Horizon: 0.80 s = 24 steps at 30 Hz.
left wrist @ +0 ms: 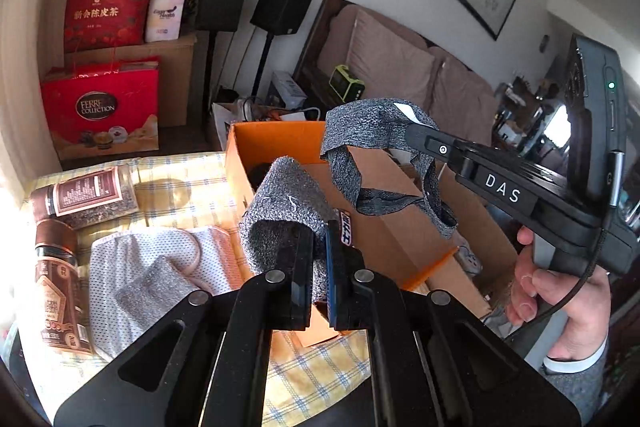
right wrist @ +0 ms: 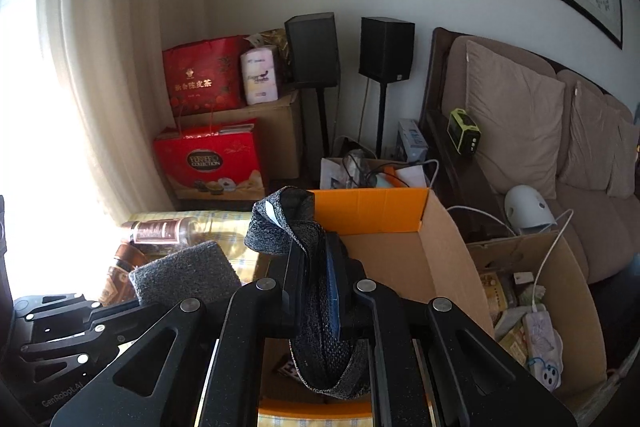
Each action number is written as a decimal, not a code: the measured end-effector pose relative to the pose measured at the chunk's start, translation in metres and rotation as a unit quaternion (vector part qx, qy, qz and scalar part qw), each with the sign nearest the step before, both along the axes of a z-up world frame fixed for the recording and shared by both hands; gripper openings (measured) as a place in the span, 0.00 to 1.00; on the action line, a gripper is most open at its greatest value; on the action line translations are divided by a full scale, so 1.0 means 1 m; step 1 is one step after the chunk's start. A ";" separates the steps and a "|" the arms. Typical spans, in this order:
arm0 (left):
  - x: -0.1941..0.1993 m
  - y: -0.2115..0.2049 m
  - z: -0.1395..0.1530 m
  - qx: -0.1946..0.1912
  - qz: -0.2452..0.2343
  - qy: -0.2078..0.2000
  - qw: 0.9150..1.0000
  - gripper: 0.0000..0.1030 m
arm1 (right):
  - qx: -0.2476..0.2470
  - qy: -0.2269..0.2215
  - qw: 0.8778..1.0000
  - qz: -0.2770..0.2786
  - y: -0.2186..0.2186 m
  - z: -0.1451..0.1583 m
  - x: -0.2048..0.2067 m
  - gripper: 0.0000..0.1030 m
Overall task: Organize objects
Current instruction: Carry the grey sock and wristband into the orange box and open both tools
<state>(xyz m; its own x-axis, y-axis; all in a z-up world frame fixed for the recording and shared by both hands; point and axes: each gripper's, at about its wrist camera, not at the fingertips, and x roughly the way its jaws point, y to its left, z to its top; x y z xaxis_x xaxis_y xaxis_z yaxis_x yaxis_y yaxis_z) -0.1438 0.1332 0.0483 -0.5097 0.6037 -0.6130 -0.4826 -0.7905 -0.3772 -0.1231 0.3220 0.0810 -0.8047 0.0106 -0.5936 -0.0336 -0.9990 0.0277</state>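
The grey knit garment hangs stretched between both grippers above the open cardboard box. The left gripper is clamped on one end, the right gripper on its waistband. Two jars lie on the checked cloth beside the box.

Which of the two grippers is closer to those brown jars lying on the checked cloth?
Left. The left gripper hangs just beside the jars, while the right gripper is over the cardboard box, farther away.
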 end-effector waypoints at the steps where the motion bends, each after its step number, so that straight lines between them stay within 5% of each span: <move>1: -0.002 0.006 -0.004 0.005 -0.006 -0.007 1.000 0.05 | 0.000 -0.003 1.000 -0.009 0.007 -0.004 0.001 0.08; 10: -0.016 0.060 -0.041 0.011 -0.038 -0.055 0.998 0.05 | -0.012 -0.052 0.995 -0.081 0.068 -0.055 -0.006 0.09; 15: -0.019 0.082 -0.058 -0.022 -0.058 -0.044 0.997 0.05 | -0.009 -0.092 0.990 -0.108 0.088 -0.089 -0.013 0.30; 17: -0.019 0.083 -0.062 -0.036 -0.057 -0.047 0.997 0.22 | -0.012 -0.092 0.989 -0.113 0.092 -0.095 -0.009 0.39; 24: -0.020 0.058 -0.052 -0.019 -0.032 -0.047 0.998 0.31 | -0.028 -0.080 0.991 -0.102 0.089 -0.088 -0.006 0.46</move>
